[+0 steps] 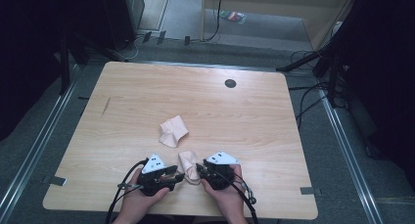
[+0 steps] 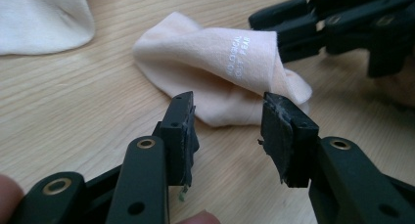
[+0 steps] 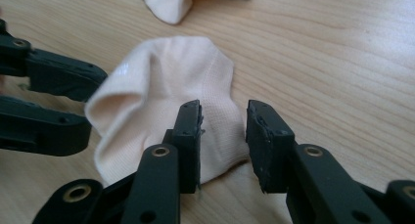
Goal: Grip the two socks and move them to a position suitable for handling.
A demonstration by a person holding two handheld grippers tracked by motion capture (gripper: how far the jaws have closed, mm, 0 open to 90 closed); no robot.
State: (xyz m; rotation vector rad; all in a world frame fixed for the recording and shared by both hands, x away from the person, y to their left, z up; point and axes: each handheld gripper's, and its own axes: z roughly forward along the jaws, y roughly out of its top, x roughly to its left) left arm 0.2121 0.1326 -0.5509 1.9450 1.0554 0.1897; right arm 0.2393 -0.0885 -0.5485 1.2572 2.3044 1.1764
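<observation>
Socks lie on your desk (image 1: 244, 116): one peach sock (image 1: 189, 166) sits between your left gripper (image 1: 177, 177) and right gripper (image 1: 199, 169), the other sock (image 1: 172, 131) just beyond. Both sets of fingers (image 2: 180, 131) stand parted, holding nothing.

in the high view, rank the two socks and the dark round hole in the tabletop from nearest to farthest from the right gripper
1. The near sock, lying between the two grippers, right at the tips of the right gripper.
2. The far sock, crumpled near the table's middle, ahead and to the left.
3. The dark round hole, close to the table's far edge, farthest off.
</observation>
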